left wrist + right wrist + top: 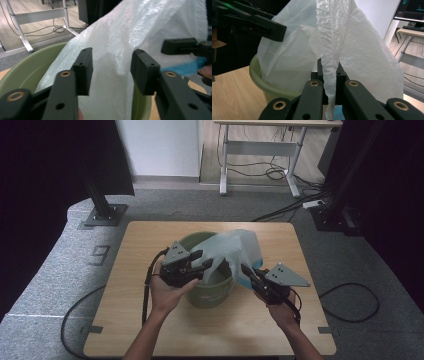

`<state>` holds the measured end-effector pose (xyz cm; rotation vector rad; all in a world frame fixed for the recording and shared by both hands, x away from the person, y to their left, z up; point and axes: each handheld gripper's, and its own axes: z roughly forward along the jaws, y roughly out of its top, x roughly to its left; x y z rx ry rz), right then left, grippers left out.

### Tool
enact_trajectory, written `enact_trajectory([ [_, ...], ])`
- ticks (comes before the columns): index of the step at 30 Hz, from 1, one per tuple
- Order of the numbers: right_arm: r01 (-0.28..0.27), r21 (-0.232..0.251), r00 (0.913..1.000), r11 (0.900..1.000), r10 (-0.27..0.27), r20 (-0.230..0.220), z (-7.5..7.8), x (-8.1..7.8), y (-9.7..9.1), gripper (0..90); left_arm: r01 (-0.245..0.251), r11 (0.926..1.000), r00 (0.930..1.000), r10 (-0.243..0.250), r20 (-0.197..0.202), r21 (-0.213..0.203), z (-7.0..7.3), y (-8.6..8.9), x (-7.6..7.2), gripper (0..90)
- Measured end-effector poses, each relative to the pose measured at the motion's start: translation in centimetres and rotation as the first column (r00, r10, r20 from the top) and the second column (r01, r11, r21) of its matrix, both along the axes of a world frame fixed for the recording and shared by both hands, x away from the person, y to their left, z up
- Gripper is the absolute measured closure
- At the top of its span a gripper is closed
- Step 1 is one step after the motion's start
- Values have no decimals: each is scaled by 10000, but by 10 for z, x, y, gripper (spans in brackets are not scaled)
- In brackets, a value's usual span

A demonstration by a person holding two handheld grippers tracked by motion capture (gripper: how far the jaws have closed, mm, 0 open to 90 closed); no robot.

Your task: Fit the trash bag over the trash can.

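A pale green bin (210, 292) stands in the middle of the wooden table (145, 320). A thin white plastic bag (232, 247) rises out of it and leans toward the right. My right gripper (246, 268) is at the bin's right side, shut on a gathered strip of the bag (329, 82). My left gripper (206, 260) reaches over the bin's left rim. Its jaws stand open, the bag (110, 82) hangs loose between and behind them, and the pads (83, 71) do not press on it. The bin's rim (25, 72) curves below.
Something blue (257, 265) shows under the bag at the bin's right. Beyond the table is grey carpet with a white desk frame (260, 150) and loose cables (280, 172). Black posts (102, 202) stand at the far corners.
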<state>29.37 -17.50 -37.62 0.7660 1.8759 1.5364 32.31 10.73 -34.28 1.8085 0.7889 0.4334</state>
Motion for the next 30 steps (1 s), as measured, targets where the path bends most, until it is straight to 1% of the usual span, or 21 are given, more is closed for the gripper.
enact_trajectory([
  [1,11,-6,10000,10000,-11,-29,-1,0,-1,870,-4,10000,10000,4,9,-81,-1,1,1,641],
  [6,-70,28,10000,10000,71,-69,-3,0,-2,827,64,9999,10000,-65,-62,-126,-4,4,2,834],
  [7,-283,90,9995,9996,284,-98,-5,-1,-2,739,84,9997,9997,-89,-209,-218,-6,8,2,857],
  [8,-283,90,9995,9996,284,-98,-5,-1,-2,739,84,9997,9997,-89,-209,-218,-6,8,2,872],
  [9,-581,214,9982,9981,584,-155,-8,-4,-3,645,-36,9998,9997,31,-257,-197,-7,15,2,884],
  [10,-668,289,9975,9973,674,-212,-9,-7,-4,598,-36,9998,9997,31,-257,-197,-7,15,2,891],
  [11,-698,321,9973,9970,704,-200,-11,-10,-6,562,-268,9996,9992,264,-315,-127,-8,24,3,893],
  [12,-698,321,9973,9970,704,-200,-11,-10,-6,562,-268,9996,9992,264,-315,-127,-8,24,3,895],
  [13,-821,428,9962,9957,832,-242,-13,-15,-12,516,-484,9987,9980,478,-419,-131,-9,35,4,895],
  [14,-829,528,9960,9952,846,-304,-14,-17,-15,497,-484,9987,9980,478,-419,-131,-9,35,4,895],
  [15,-832,610,9957,9947,854,-345,-15,-19,-20,484,-681,9975,9966,670,-471,-210,-10,46,4,895],
  [16,-832,610,9957,9947,854,-345,-15,-19,-20,484,-681,9975,9966,670,-471,-210,-10,46,4,896],
  [18,-792,735,9957,9941,825,-424,-17,-21,-28,464,-842,9961,9954,829,-486,-251,-12,58,2,896],
  [19,-630,813,9963,9947,674,-526,-20,-22,-38,444,-1032,9941,9935,1015,-508,-335,-14,70,0,895],
  [20,-630,813,9963,9947,674,-526,-20,-22,-38,444,-1032,9941,9935,1015,-508,-335,-14,70,0,895],
  [21,-282,797,9973,9964,335,-657,-23,-20,-47,427,-1098,9930,9926,1073,-566,-433,-16,76,0,896],
  [22,-282,797,9973,9964,335,-657,-23,-20,-47,427,-1188,9914,9912,1151,-653,-546,-17,82,0,896],
  [23,57,769,9966,9970,6,-824,-28,-14,-55,414,-1342,9888,9890,1296,-708,-655,-19,92,0,895],
  [24,196,764,9954,9969,-123,-946,-30,-11,-58,406,-1342,9888,9890,1296,-708,-655,-19,92,0,894],
  [27,411,825,9911,9957,-302,-1293,-37,0,-64,394,-1602,9843,9851,1546,-758,-743,-19,107,2,894],
  [30,479,853,9906,9952,-363,-1321,-39,5,-64,389,-1725,9820,9829,1664,-788,-776,-19,111,4,891],
])
